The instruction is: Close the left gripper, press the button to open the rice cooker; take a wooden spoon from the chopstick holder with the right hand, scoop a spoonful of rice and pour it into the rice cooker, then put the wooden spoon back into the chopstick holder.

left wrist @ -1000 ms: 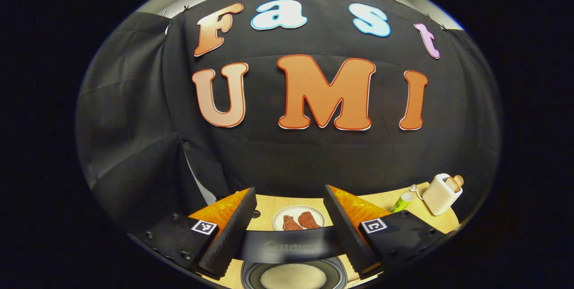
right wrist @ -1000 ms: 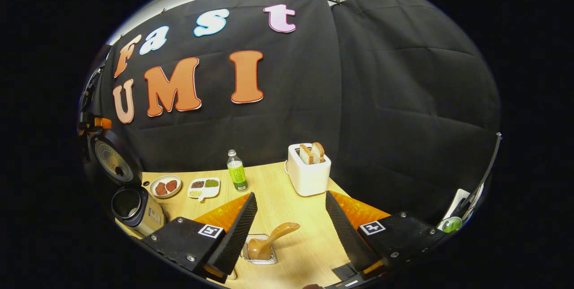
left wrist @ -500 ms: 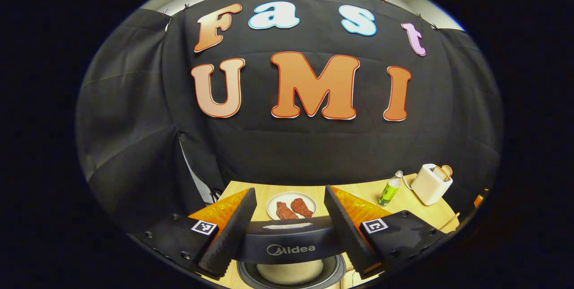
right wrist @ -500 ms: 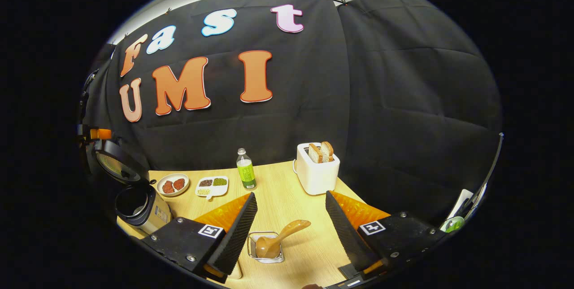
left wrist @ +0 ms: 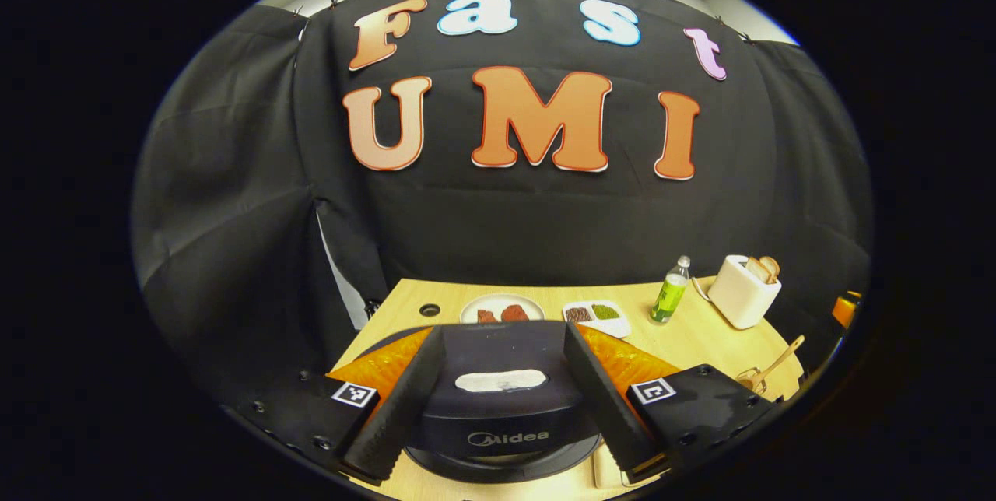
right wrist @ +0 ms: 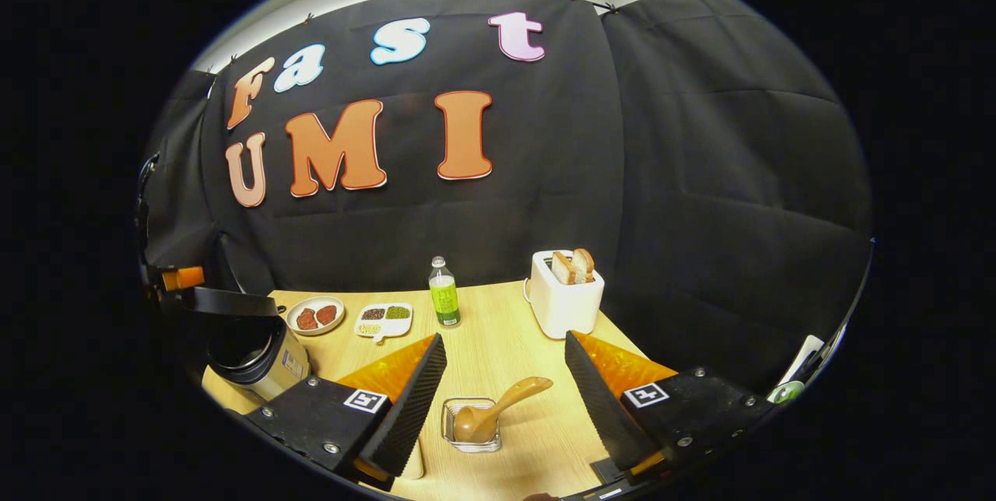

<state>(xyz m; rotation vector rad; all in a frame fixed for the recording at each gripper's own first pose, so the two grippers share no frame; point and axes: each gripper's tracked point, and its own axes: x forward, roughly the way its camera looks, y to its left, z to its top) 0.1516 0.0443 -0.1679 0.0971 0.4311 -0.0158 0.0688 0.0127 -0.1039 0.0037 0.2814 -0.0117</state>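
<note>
The rice cooker (left wrist: pixel 498 408) sits right below the left gripper (left wrist: pixel 498 400), its dark lid lowered almost flat over the pot – in the right gripper view the lid (right wrist: pixel 229 303) hovers just above the cooker body (right wrist: pixel 261 357), a gap left between them. The left gripper's fingers stand wide apart, one on either side of the lid; whether they touch it I cannot tell. Behind the rice cooker lie a plate with two reddish pieces (left wrist: pixel 502 309) and a divided dish of grains (left wrist: pixel 597 315); farther to the right of the cooker stand a green bottle (left wrist: pixel 671 300) and a white toaster (left wrist: pixel 745 291) holding bread. The right gripper (right wrist: pixel 506 400) is spread wide too, holding nothing – it hangs above the chopstick holder (right wrist: pixel 471 425), a small clear holder well to the right of the rice cooker, with the wooden spoon (right wrist: pixel 498 409) resting in it, handle leaning up to the right, all on the wooden table (right wrist: pixel 498 345)
</note>
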